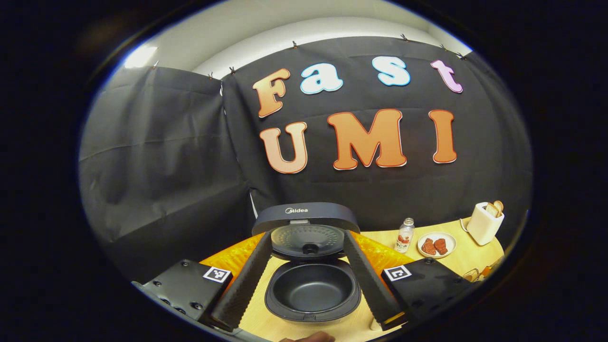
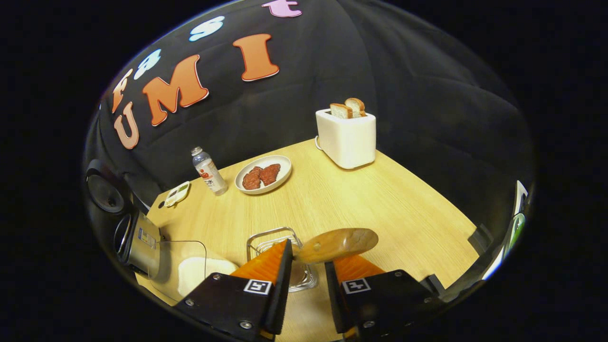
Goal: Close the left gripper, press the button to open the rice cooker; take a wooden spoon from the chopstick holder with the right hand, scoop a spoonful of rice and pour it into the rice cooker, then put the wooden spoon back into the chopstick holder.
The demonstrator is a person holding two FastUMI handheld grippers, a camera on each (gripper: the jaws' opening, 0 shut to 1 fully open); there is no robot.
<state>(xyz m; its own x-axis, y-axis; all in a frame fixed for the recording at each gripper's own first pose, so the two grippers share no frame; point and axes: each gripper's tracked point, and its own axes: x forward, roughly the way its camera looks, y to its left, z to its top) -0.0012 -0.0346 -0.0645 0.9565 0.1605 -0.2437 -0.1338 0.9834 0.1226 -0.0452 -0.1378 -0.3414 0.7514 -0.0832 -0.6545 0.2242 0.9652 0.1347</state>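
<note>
The wooden spoon (image 2: 338,244) sits at lower centre of the right gripper view, bowl empty and pointing right, its neck pinched between the right tongs (image 2: 306,270), which are closed narrowly on it above the wire chopstick holder (image 2: 266,237). Judged step: carry to the rice. The clear rice container (image 2: 190,270) lies lower left, near the holder; approach low, bowl leading, keeping the spoon level. In the left gripper view the rice cooker (image 1: 311,289) stands at bottom centre, lid up, pot empty, framed by the left tongs (image 1: 311,275), wide apart and holding nothing, on the bench (image 2: 380,199).
</note>
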